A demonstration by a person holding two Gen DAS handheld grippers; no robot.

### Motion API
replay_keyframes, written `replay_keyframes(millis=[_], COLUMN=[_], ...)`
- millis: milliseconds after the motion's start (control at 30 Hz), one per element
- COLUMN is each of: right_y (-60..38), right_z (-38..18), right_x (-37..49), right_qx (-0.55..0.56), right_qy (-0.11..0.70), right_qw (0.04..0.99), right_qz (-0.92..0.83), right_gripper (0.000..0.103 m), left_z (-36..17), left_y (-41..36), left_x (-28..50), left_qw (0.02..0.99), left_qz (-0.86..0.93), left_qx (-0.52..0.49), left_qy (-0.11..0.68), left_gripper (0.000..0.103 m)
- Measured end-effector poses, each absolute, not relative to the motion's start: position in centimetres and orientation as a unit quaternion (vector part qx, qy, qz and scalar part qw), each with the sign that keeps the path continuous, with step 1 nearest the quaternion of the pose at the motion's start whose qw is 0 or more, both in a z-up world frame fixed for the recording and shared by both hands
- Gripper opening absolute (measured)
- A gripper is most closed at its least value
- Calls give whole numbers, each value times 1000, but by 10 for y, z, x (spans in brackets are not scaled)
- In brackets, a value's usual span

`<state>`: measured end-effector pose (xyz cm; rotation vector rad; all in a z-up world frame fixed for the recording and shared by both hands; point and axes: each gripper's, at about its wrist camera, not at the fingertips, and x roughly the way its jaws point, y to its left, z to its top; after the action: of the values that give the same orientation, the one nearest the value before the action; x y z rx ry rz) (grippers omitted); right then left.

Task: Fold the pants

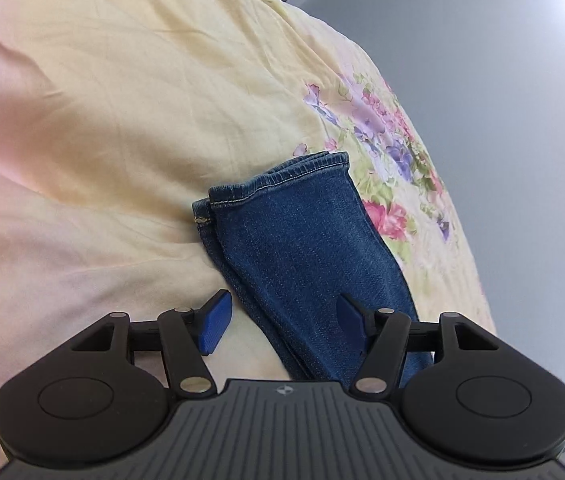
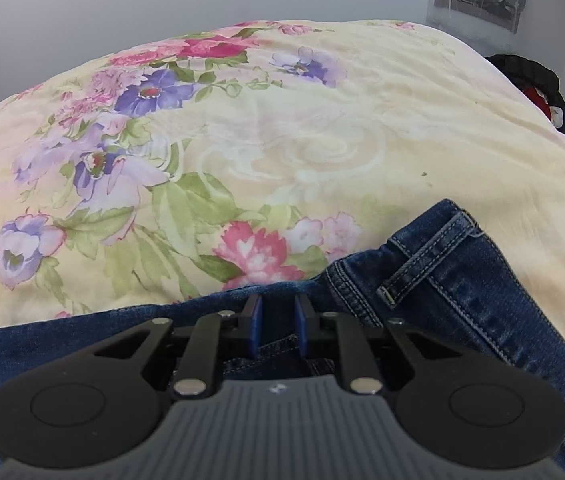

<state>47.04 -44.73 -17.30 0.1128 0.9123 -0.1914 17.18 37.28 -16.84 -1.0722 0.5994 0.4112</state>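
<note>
Floral yellow bedspread under denim pants, grey wall behind, left gripper wide, right gripper narrowed over waistband.

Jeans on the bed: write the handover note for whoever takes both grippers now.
Left gripper: open, over the leg end of the jeans, one finger on each side of the legs, nothing held.
Right gripper: jaws narrowed at the waistband end; the view does not show whether cloth is pinched.
Jeans lie on the floral quilt, legs stacked, hems together.
Done: legs laid one on the other.
Left: fold hems toward the waistband, likely once or twice.
</note>
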Motion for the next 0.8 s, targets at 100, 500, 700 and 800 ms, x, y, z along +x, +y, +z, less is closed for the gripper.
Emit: replay_keyframes(millis=[100,500,700,800], right_y=[-440,-374,-285,-231], right_z=[-172,-112,-110,-117], right_x=[471,411,387,385], right_qx=[32,1,7,13], right_qy=[445,422,452,465], right_qw=[889,906,889,877], right_qz=[-100,-42,68,118], right_gripper=[13,14,10,6], left_z=[-170,-185,-178,-177], left_y=[376,381,378,381], left_x=[166,180,200,202], left_qw=[790,806,824,829], left_qz=[176,188,223,219], left_qx=[-524,-486,-420,-410], left_qy=[265,282,309,311], left_gripper=[72,66,42,33])
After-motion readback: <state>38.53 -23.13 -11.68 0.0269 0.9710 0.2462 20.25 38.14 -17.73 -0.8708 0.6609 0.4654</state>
